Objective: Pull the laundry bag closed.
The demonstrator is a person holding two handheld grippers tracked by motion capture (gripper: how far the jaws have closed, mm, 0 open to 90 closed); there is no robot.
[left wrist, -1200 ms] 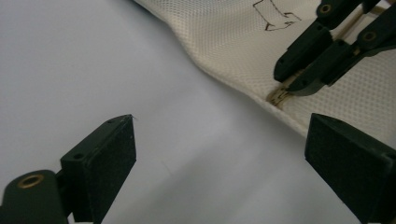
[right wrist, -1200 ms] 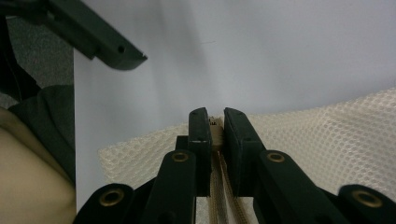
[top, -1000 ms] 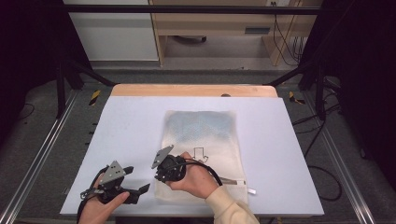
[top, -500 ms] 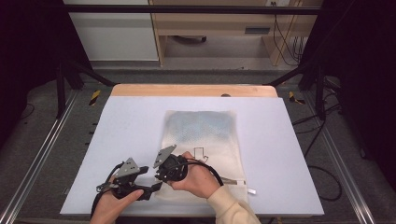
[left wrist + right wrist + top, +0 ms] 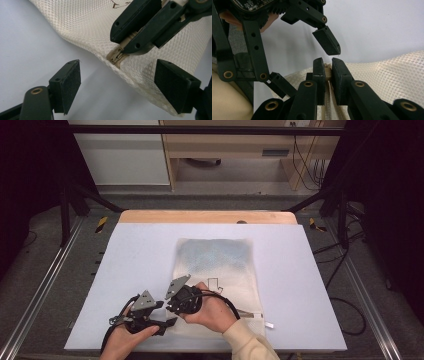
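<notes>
Right gripper (image 5: 327,68) pinches the zipper pull (image 5: 115,55) of the mesh bag (image 5: 220,270), while left gripper (image 5: 117,86) has just been closing, jaws spread around the bag's corner without pressing it.

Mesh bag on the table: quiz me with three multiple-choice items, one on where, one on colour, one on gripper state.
1. Where does the right gripper grip the mesh bag?
A. far edge
B. near left corner, at the zipper end
C. right edge

2. What colour is the bag's mesh?
A. cream
B. red
C. black

3. How do the left gripper's jaws stand?
A. clamped on the bag
C. apart, the bag's edge between the pads, untouched
B. shut on nothing

Answers:
1 B: the high view shows it at the near left corner, and the zipper end sits in its jaws.
2 A: the weave is cream in both gripper views.
3 C: both pads stand clear of the fabric.
</notes>
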